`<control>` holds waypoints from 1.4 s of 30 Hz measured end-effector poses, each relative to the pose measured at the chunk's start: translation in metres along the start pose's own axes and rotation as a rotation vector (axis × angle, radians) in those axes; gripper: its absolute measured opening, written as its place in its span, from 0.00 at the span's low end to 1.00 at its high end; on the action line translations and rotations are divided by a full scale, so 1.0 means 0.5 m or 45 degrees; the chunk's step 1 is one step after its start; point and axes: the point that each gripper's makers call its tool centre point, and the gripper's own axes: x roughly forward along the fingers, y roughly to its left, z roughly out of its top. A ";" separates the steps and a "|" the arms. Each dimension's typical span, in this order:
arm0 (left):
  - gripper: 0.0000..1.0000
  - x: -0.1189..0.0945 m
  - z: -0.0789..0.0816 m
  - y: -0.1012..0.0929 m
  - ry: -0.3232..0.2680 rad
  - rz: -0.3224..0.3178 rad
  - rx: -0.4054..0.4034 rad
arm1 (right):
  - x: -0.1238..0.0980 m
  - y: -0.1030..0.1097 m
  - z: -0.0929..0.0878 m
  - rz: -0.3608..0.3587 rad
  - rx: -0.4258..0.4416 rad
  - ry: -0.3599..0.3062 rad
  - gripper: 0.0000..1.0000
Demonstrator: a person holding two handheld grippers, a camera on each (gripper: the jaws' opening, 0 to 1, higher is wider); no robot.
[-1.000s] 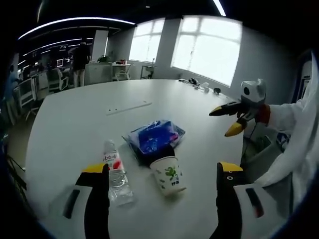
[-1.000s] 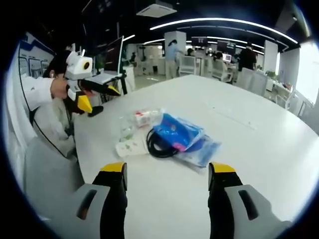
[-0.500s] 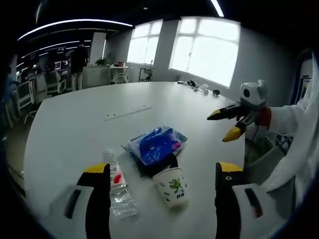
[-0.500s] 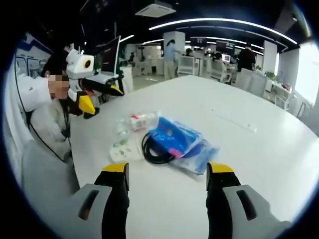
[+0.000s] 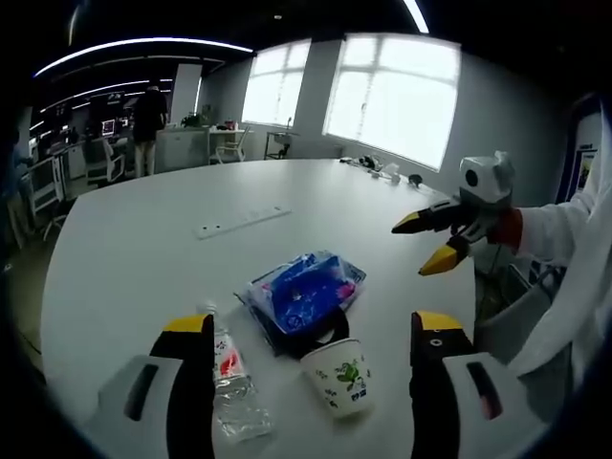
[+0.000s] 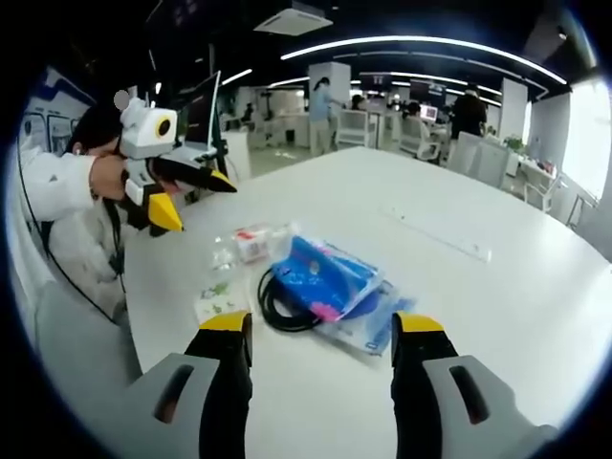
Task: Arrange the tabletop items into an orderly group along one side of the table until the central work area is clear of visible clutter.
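4 items sit bunched near the table (image 5: 124, 258) edge: water bottle (image 5: 229, 382), paper cup (image 5: 341, 375), black cable (image 6: 277, 304), blue bag (image 5: 304, 290). Both left gripper (image 5: 301, 392) and right gripper (image 6: 320, 378) hover with jaws wide apart, empty. Sorting looks barely begun.

Clutter bunched near one edge of white table (image 5: 124, 258).
Paper cup (image 5: 339, 376), white w/ green print, lies on its side, mouth facing the blue plastic bag (image 5: 304, 287), touching or just beside it. Bag is crumpled, lying flat, w/ a black cable coil (image 6: 285, 304) part-tucked under it. Clear water bottle (image 5: 229, 382), red/white label, lies on its side just beside the cup, near the bag.
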 end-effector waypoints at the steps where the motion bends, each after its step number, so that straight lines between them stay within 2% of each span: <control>1: 0.85 0.003 0.001 0.002 -0.001 0.001 0.001 | 0.002 -0.003 0.001 -0.004 0.007 0.000 0.56; 20: 0.80 0.066 0.010 0.026 -0.002 -0.011 -0.005 | 0.053 -0.035 0.002 -0.031 0.030 0.020 0.53; 42: 0.71 0.125 -0.011 0.048 0.042 -0.004 0.021 | 0.113 -0.052 -0.013 -0.029 0.071 0.054 0.48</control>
